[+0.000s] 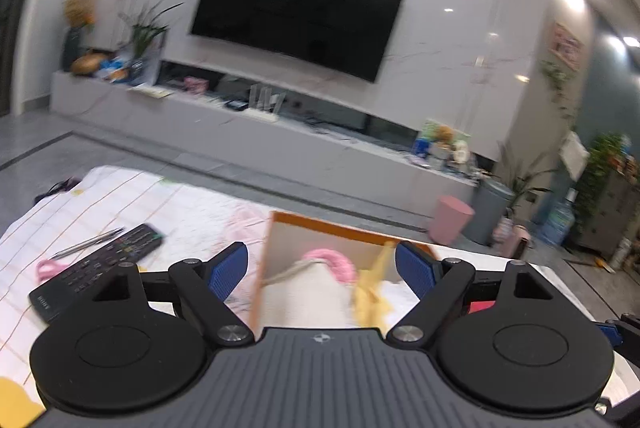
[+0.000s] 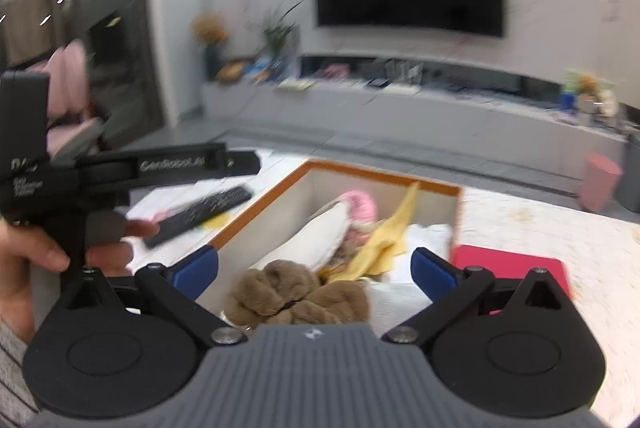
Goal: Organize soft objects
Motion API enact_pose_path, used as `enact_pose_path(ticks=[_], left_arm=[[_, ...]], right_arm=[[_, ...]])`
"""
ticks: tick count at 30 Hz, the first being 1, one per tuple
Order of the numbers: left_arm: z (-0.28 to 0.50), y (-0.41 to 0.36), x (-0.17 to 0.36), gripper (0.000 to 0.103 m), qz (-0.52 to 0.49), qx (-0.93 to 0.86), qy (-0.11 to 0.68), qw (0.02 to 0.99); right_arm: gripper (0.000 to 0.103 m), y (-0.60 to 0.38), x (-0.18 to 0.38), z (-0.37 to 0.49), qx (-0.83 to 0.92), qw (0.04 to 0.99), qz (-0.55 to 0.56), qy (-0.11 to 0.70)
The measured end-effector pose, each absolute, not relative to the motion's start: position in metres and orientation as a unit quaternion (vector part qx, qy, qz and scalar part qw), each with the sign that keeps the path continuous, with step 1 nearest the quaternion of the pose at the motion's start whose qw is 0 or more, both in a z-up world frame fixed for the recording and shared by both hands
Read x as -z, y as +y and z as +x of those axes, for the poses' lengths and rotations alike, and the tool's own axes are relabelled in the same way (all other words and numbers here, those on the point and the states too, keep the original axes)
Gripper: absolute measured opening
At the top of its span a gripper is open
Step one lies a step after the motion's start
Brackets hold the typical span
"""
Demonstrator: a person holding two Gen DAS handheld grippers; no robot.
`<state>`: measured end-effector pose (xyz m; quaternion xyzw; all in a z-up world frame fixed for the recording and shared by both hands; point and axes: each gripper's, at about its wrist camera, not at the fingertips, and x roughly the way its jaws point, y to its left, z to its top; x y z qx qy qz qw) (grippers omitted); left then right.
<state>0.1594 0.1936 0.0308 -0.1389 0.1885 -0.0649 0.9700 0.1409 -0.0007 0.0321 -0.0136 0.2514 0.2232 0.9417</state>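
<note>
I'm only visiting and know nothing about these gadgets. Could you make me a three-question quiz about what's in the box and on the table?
1. True or false: the brown plush lies inside the box.
2. Which lies on the table outside the box? A) yellow cloth B) remote C) pink knit
3. Fill in: the right hand-held gripper has its jaws ____ with nothing between the pads.

Key: 1 true; 2 B; 3 open.
</note>
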Motion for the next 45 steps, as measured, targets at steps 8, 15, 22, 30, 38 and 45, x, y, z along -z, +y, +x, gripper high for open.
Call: enact_pose_path(ticks=[8,15,22,30,38,45], left_arm=[[0.119,0.148,-0.062,0.096,-0.095,0.118,0.201,0.968],[0.064,0.095,-0.058,0.093,-0.020,0.130,0.227,0.965],[0.030,0.065,-0.032,0.093,-0.014,0.090,0.245,0.965],[0.019,0.057,-0.025,0.093,-0.004,0.078,0.247,0.966],[0.011,0.049,-0.021,0.093,-0.001,0.070,0.244,0.967],[0.009,0.044,-0.021,0.093,0.001,0.060,0.245,0.968]], right_arm=[[0.100,-0.049,-0.040,0.074,-0.137,0.963,0.024,0.232],[0.100,-0.083,-0.032,0.021,-0.089,0.970,0.012,0.228],[0.100,-0.095,-0.023,-0.001,-0.108,0.968,0.025,0.227],[0.100,-0.097,-0.010,-0.008,-0.111,0.966,0.010,0.234],[0.100,-0.102,-0.004,0.000,-0.111,0.962,0.029,0.247],[0.100,-0.105,-0.001,0.000,-0.112,0.961,0.038,0.249]])
